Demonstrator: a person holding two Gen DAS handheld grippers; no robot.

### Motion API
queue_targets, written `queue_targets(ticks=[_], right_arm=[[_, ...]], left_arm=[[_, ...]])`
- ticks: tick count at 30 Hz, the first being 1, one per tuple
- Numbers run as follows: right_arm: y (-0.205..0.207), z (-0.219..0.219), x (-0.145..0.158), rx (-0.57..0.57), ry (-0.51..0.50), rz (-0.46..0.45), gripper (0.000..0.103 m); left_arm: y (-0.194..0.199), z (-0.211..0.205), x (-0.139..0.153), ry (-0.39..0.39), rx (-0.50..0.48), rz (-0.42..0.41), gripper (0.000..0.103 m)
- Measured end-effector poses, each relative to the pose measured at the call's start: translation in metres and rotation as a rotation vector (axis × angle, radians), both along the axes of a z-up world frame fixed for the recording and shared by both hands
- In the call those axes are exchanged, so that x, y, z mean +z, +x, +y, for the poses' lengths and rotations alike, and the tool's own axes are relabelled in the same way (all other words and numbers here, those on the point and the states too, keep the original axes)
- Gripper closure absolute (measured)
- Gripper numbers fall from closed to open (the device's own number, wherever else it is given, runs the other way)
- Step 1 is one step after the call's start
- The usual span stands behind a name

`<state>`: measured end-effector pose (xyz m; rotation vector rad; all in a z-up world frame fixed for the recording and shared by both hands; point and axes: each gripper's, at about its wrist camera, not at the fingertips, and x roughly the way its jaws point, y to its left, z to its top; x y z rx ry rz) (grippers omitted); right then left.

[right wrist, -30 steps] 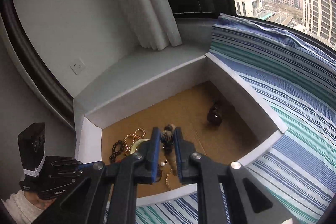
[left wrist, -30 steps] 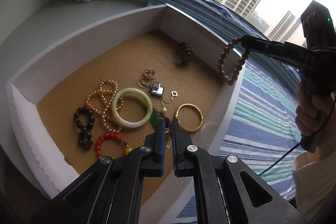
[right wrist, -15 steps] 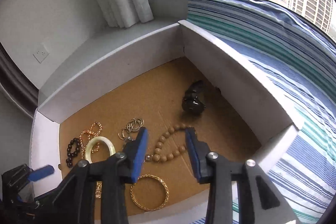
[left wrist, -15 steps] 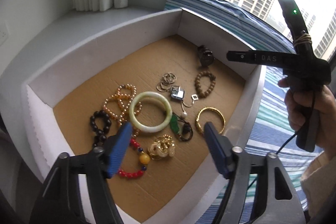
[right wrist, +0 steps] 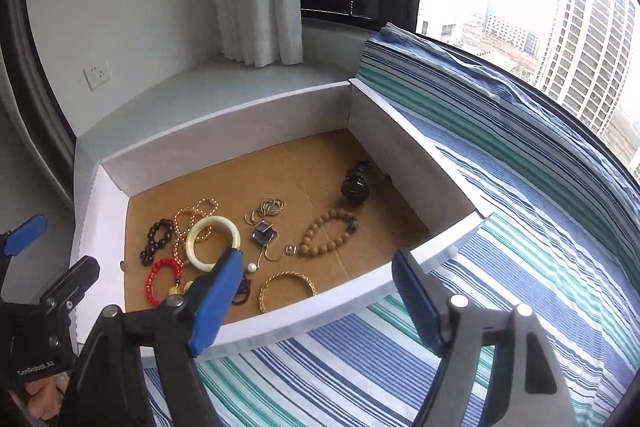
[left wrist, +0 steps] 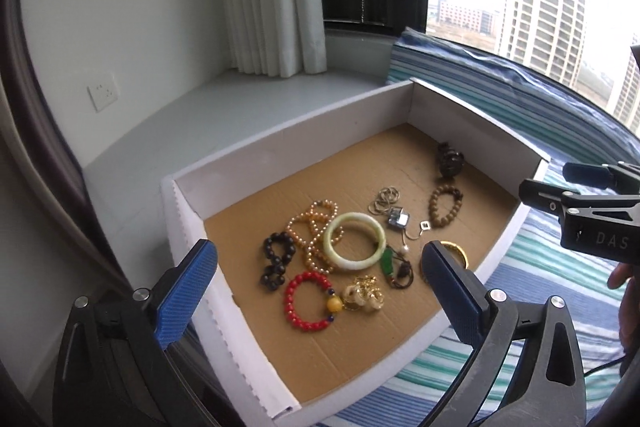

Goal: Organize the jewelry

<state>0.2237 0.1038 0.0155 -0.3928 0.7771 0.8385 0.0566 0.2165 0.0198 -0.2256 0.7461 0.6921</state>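
left hand-held gripper [left wrist: 316, 281]: jaws just spread wide, empty | right hand-held gripper [right wrist: 316, 277]: just opened, empty | jewelry: all inside box [left wrist: 280, 151], wooden bead bracelet [right wrist: 326, 233] far right | risk: crowded near-left pile, one pinch may snag two pieces

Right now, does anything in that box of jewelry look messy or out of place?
Yes. In the white box the pale green bangle lies over the orange pearl strand, and most pieces crowd together near it. Nothing looks broken or spilled outside.
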Motion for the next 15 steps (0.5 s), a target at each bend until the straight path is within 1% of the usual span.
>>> queue_targets(ticks=[2, 5, 7, 10, 13, 15], right_arm=[[-0.01, 0.003, 0.0, 0.017, -0.017, -0.012, 0.024], [-0.02, 0.008, -0.001, 0.027, -0.035, 0.0, 0.024], [-0.025, 0.012, -0.004, 0.022, -0.049, 0.022, 0.024], [-0.031, 0.016, -0.007, 0.016, -0.077, 0.049, 0.024], [-0.04, 0.02, -0.007, 0.016, -0.105, 0.017, 0.024], [-0.045, 0.023, -0.005, 0.021, -0.106, 0.0, 0.024]], left_arm=[[-0.001, 0.001, 0.0, -0.008, -0.002, 0.026, 0.001], [-0.004, 0.003, 0.002, -0.01, 0.007, 0.033, 0.001], [-0.004, 0.008, 0.001, -0.05, 0.01, 0.054, 0.001], [-0.005, 0.017, -0.001, -0.114, 0.014, 0.052, 0.001], [-0.005, 0.025, -0.003, -0.158, 0.024, 0.055, 0.001], [-0.006, 0.028, -0.003, -0.153, 0.035, 0.058, 0.001]])
